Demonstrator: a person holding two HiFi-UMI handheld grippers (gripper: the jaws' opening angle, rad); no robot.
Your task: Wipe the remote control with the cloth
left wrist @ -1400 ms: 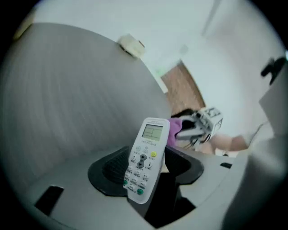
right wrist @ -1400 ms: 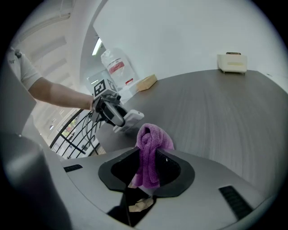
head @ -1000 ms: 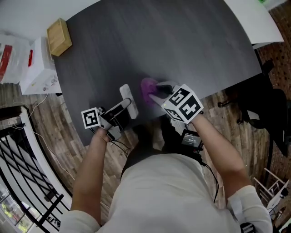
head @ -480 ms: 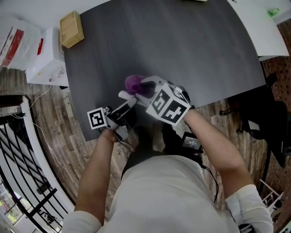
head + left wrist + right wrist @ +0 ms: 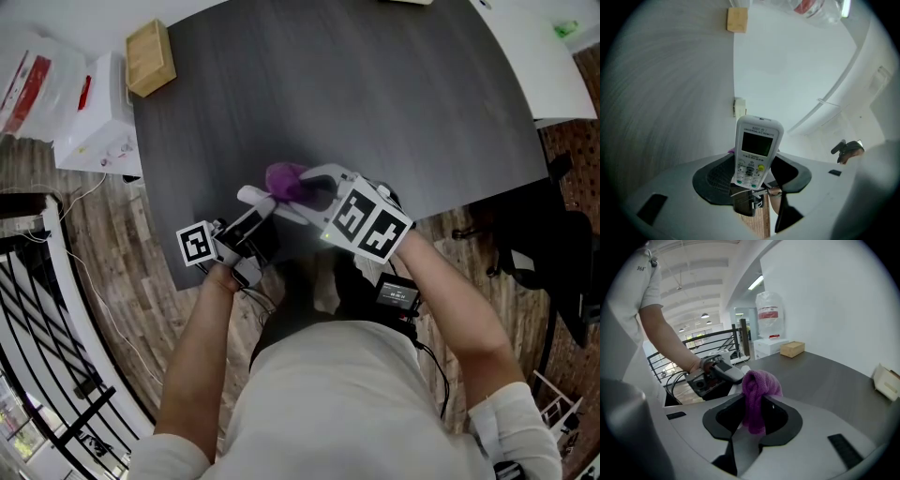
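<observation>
While left gripper clamps the remote control, right gripper pinches the purple cloth. Cloth sits just beside remote's far end.

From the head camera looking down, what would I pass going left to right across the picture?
White box → wooden block → left claw → cloth → right claw → white table. The remote overlaps the left claw, so it is left out.
</observation>
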